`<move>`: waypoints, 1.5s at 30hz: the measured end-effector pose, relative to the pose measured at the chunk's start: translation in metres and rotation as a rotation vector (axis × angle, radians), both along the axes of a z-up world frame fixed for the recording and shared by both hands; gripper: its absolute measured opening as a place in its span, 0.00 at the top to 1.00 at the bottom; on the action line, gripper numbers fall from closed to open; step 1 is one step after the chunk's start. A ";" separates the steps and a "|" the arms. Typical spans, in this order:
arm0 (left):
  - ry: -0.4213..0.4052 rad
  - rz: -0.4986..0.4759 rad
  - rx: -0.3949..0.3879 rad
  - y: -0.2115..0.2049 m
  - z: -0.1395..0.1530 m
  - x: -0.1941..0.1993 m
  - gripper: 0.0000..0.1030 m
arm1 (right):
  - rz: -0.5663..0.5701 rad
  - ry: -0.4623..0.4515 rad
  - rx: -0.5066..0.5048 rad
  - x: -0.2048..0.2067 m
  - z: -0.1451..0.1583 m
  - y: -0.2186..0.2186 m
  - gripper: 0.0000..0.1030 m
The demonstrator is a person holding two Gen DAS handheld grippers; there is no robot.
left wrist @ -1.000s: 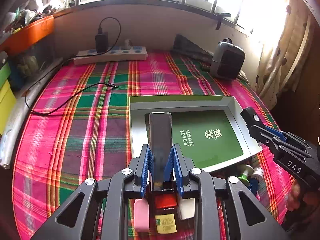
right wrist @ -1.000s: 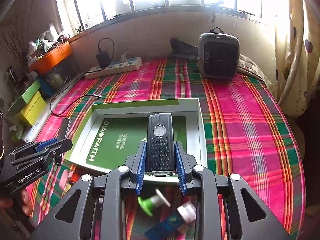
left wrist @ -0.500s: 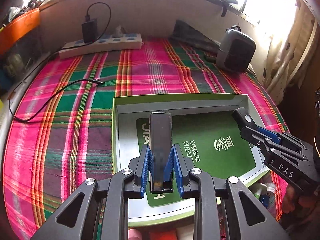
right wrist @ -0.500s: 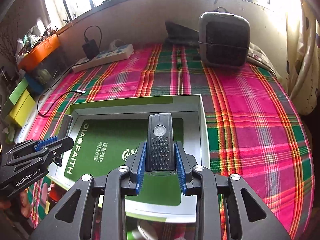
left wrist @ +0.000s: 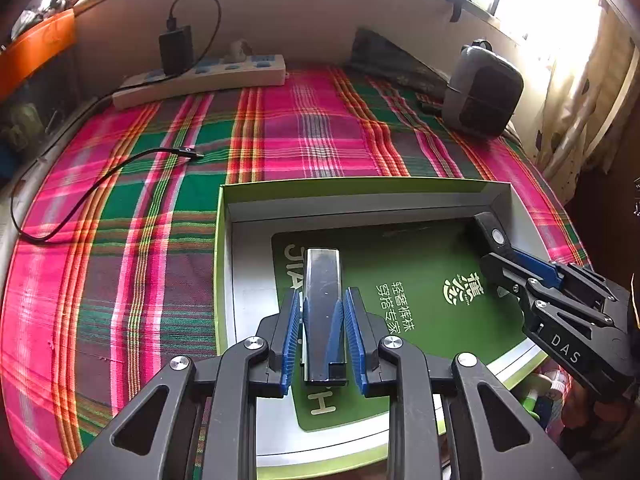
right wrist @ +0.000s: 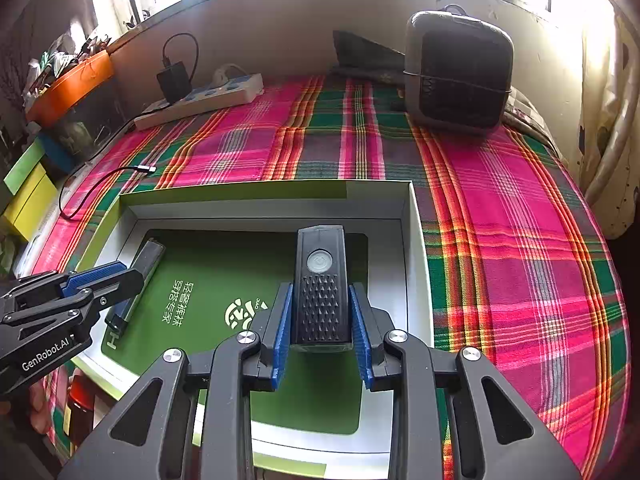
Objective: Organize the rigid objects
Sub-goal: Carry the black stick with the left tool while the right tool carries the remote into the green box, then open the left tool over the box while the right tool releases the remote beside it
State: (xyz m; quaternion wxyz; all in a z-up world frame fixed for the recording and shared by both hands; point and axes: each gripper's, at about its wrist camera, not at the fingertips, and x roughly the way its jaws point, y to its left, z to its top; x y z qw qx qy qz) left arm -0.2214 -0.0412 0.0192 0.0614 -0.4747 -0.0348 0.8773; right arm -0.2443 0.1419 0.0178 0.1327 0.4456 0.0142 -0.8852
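Note:
A shallow white box [left wrist: 496,200] [right wrist: 408,216] with a green card in its bottom lies on the plaid cloth. My left gripper [left wrist: 322,312] is over the box's left part with its jaws slightly parted around a slim dark bar [left wrist: 322,280] [right wrist: 146,260]; the blue pads stand a little off its sides. My right gripper [right wrist: 320,312] is shut on a black torch-like device [right wrist: 320,276] [left wrist: 490,232] with a round button, held over the box's right part. Each gripper shows in the other's view.
A dark grey heater [right wrist: 458,72] stands at the back right. A white power strip [left wrist: 200,80] with a black charger and a loose cable [left wrist: 100,176] lie at the back left. A red-capped bottle [right wrist: 78,408] and small items lie by the box's near edge.
Both grippers moved forward over the box with their objects. The left jaws have parted slightly from the dark bar.

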 end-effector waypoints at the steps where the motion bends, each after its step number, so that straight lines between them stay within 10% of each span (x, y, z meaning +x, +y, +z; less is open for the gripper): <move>1: 0.001 0.000 -0.003 0.000 0.000 0.000 0.78 | 0.001 0.001 0.003 0.000 0.000 -0.001 0.72; 45: 0.043 -0.018 -0.019 0.004 0.011 0.017 0.59 | -0.022 0.043 -0.023 0.012 0.011 0.003 0.56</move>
